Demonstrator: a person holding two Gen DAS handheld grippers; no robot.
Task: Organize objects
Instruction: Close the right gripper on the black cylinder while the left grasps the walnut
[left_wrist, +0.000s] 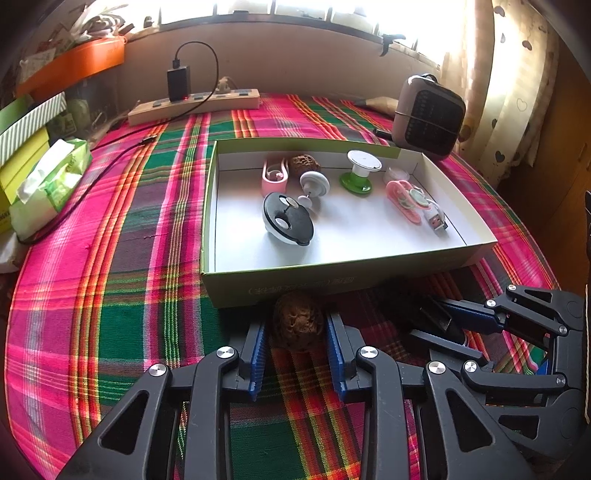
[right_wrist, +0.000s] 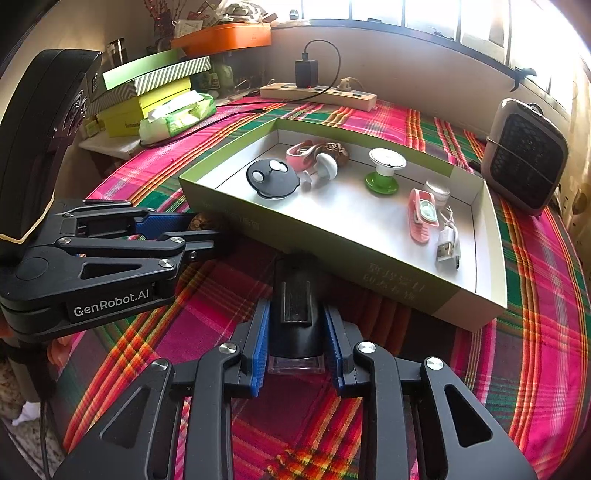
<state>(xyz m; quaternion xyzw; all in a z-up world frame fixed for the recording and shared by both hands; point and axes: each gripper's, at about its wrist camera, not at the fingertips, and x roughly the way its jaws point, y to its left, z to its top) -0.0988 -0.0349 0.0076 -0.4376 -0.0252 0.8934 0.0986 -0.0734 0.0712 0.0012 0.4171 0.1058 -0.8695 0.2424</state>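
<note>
Jaws of left gripper (left_wrist: 295, 328) clasp a wrinkled brown walnut (left_wrist: 298, 325); right gripper (right_wrist: 295, 332) clasps a glossy black block (right_wrist: 295, 314).

A brown, wrinkled walnut (left_wrist: 298, 325) sits on the plaid cloth between the blue pads of the left tongs (left_wrist: 295, 332), which press its two sides. A black oblong clip-light with a clear end (right_wrist: 295, 321) lies flat between the pads of the right tongs (right_wrist: 297, 332), clear end toward the tongs, gripped on both sides. Just beyond both tongs stands the shallow green box (left_wrist: 332, 284), white inside, already holding a second walnut (left_wrist: 304, 166), round gadgets and pink clips.
</note>
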